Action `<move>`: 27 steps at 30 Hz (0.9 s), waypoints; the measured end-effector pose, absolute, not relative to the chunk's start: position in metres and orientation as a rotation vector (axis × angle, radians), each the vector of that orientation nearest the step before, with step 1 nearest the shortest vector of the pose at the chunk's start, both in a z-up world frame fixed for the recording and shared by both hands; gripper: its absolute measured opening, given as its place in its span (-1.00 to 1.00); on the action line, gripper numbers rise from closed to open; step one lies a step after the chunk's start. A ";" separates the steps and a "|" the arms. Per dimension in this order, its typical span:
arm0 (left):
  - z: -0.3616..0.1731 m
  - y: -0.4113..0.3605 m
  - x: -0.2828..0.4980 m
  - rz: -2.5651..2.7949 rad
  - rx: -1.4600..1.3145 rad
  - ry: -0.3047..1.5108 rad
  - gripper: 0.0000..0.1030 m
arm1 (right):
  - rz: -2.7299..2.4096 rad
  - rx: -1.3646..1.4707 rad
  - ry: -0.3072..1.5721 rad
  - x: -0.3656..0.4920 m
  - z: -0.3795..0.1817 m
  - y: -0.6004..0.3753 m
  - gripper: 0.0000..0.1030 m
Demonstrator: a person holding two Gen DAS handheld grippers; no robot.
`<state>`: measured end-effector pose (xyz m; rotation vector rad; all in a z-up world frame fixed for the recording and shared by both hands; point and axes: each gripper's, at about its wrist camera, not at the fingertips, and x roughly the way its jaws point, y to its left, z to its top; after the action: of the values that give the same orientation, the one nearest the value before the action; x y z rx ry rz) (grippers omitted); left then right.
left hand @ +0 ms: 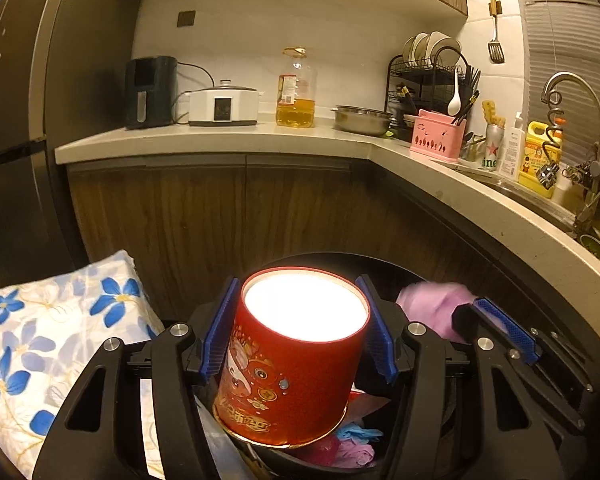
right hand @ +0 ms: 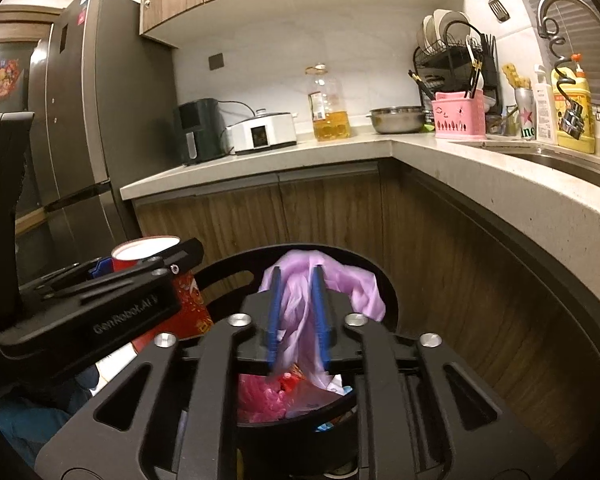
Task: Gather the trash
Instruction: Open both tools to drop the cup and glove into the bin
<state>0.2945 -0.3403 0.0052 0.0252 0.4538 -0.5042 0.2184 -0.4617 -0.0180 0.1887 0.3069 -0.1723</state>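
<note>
My left gripper (left hand: 300, 300) is shut on a red cylindrical tin (left hand: 292, 368) with a white top and gold print, held over the black trash bin (left hand: 388, 258). The tin also shows in the right wrist view (right hand: 188, 304). My right gripper (right hand: 296, 292) is shut on a crumpled purple plastic bag (right hand: 340, 284) over the same bin (right hand: 220, 276); the bag also shows in the left wrist view (left hand: 432, 304). Pink and blue trash (right hand: 264, 400) lies inside the bin.
A blue-flowered cloth bundle (left hand: 40, 340) sits left of the bin. An L-shaped counter (left hand: 228, 140) carries an air fryer (left hand: 150, 92), cooker, oil bottle (left hand: 296, 88), steel bowl, pink basket, dish rack and sink. A fridge (right hand: 76, 120) stands at left.
</note>
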 end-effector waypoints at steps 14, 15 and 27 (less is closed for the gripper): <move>0.011 -0.321 0.292 -0.503 -0.016 0.448 0.74 | -0.252 0.202 0.319 0.202 -0.018 -0.464 0.19; 0.013 -0.319 0.292 -0.501 -0.020 0.449 0.83 | -0.256 0.203 0.317 0.200 -0.017 -0.463 0.28; 0.026 -0.301 0.261 -0.457 0.014 0.418 0.88 | -0.304 0.199 0.328 0.168 -0.007 -0.451 0.40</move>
<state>0.2607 -0.3012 0.0261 0.0139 0.4180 -0.4569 0.1680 -0.4512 -0.0068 0.1987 0.3284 -0.3043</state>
